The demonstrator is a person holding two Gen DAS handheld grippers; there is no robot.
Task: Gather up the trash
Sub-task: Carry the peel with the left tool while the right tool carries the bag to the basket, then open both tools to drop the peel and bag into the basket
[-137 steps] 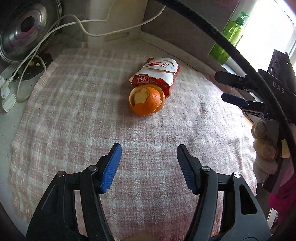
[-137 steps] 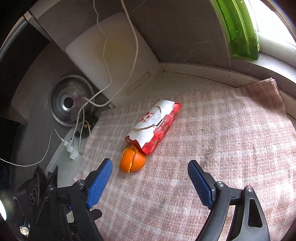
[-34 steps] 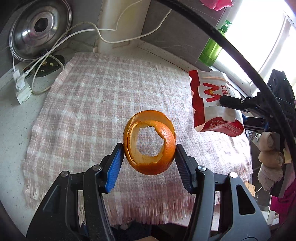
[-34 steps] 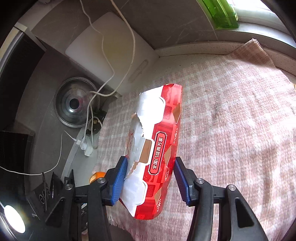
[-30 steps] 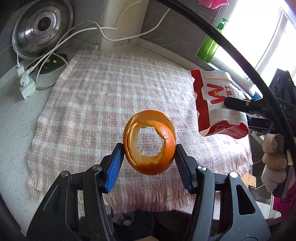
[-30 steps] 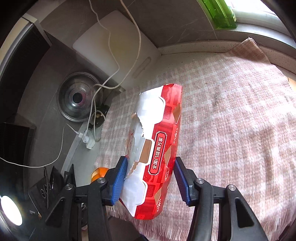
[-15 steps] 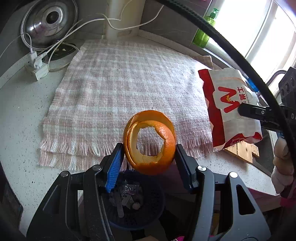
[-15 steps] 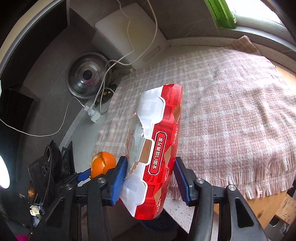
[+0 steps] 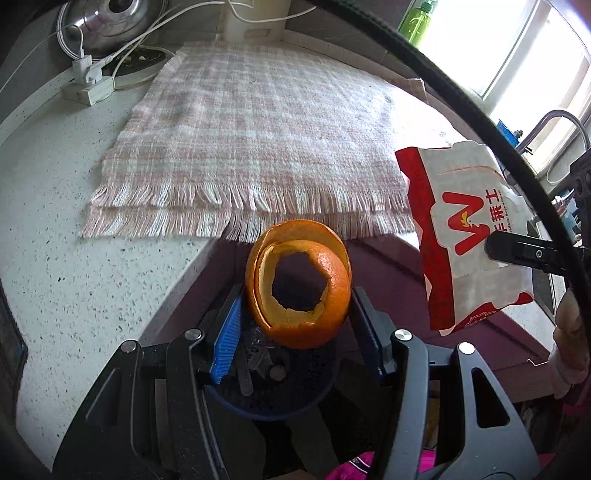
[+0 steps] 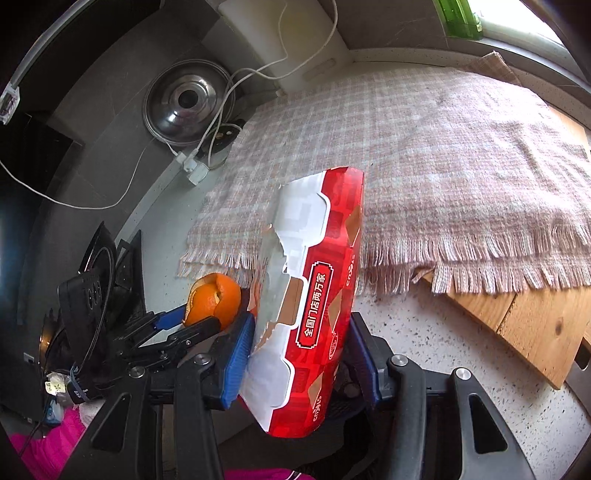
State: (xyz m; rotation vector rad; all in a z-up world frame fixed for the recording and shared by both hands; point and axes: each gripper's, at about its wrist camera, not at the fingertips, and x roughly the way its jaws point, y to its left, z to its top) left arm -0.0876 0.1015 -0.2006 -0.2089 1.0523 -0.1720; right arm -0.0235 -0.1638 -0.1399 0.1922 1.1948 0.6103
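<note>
Beyond the tabletop (image 9: pixel 74 258) edge, above the dark bin (image 9: pixel 280 387), orange peel (image 9: pixel 299 288) is pinched by the left gripper (image 9: pixel 297 332) fingers; beside it, the red carton (image 10: pixel 310 302) is pinched by the right gripper (image 10: pixel 301 354); an early release off the bin's centre could drop either onto the floor

Two grippers show: the left gripper (image 9: pixel 297 332) and the right gripper (image 10: pixel 301 360). One hollow orange peel (image 9: pixel 299 284) is there, and one red-and-white paper food bag (image 10: pixel 310 295). One fringed pink plaid cloth (image 9: pixel 255 129) lies on the one speckled table (image 9: pixel 55 258). There is one steel pot lid (image 10: pixel 186 101), one white power strip (image 9: pixel 86 86) with one plug in it, one green bottle (image 9: pixel 415 24), one wooden board (image 10: pixel 528 325) and one dark round bin (image 9: pixel 273 384) holding several small scraps, too dim to count.
</note>
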